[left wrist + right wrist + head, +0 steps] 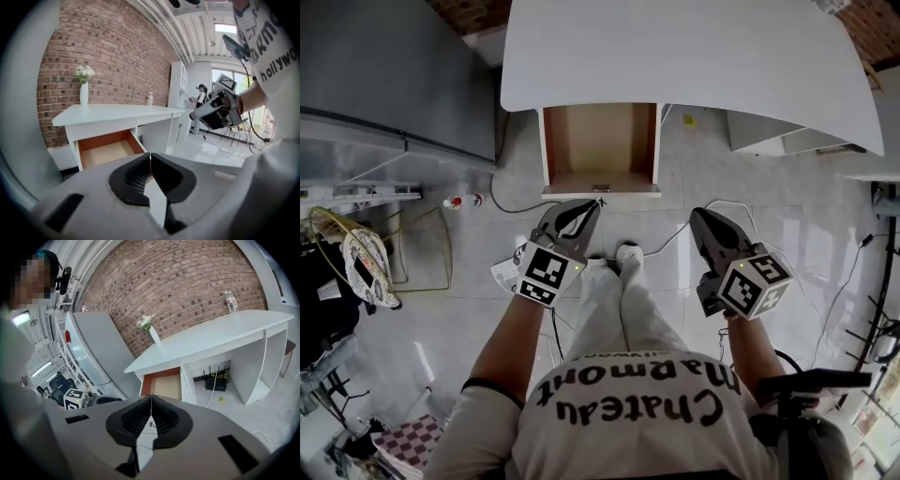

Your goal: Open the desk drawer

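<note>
From overhead, the drawer [600, 150] is standing pulled out of the white desk [675, 56]. The left gripper [594, 203] is hovering just in front of its front panel, jaws pressed together on nothing. The right gripper [697, 216] is hanging off to the drawer's right, likewise clenched empty. Looking along the left gripper [150, 158], the drawer [110, 150] is sitting beyond and left of the closed tips, apart from them. Along the right gripper [151, 400], the drawer [164, 384] is showing just above its sealed tips, well clear.
</note>
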A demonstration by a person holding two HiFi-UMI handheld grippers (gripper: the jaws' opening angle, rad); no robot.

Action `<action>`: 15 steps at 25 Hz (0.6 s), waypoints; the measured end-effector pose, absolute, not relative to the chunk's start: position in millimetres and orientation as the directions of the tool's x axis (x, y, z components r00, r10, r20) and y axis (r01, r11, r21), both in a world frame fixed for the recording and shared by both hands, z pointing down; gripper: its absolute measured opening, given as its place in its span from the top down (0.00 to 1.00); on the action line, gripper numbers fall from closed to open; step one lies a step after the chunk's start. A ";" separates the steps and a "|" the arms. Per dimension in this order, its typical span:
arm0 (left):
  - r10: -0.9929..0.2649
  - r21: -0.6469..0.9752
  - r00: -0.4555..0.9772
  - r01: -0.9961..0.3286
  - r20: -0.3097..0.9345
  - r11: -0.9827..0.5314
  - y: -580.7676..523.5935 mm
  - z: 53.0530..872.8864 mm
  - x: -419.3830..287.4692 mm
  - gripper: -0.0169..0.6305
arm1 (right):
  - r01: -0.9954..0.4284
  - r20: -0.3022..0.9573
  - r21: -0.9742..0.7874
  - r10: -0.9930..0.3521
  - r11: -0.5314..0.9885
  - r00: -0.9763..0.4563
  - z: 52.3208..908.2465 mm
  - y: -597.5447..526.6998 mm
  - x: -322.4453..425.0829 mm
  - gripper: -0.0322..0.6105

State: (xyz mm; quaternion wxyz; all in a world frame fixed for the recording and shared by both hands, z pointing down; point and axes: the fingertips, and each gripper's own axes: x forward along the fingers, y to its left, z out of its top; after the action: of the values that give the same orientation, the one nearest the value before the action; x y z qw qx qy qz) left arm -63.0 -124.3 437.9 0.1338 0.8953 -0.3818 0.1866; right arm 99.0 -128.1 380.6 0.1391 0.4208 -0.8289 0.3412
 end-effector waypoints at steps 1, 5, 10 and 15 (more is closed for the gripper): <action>-0.656 0.114 0.628 -0.753 0.420 -0.648 -126.4 422.2 -66.1 0.94 | -0.789 0.504 -0.448 -0.610 0.420 -0.611 369.4 -128.9 94.3 0.93; -0.727 0.200 0.565 -0.823 0.390 -0.532 -134.1 369.0 -75.8 0.94 | -0.775 0.453 -0.450 -0.634 0.445 -0.627 324.7 -136.0 78.6 0.93; -0.759 0.231 0.568 -0.823 0.318 -0.519 -150.8 297.6 -82.6 0.94 | -0.759 0.369 -0.424 -0.671 0.494 -0.643 263.6 -152.0 58.4 0.93; -0.807 0.205 0.543 -0.838 0.232 -0.506 -159.3 226.4 -98.7 0.94 | -0.733 0.288 -0.414 -0.687 0.539 -0.667 208.4 -155.8 38.2 0.93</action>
State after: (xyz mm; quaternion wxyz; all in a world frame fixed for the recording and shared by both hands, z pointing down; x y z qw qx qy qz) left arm -98.7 -159.3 226.4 0.1472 0.8661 -0.4748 0.0531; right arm 38.2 -155.8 208.4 0.0452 0.4052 -0.8761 0.2574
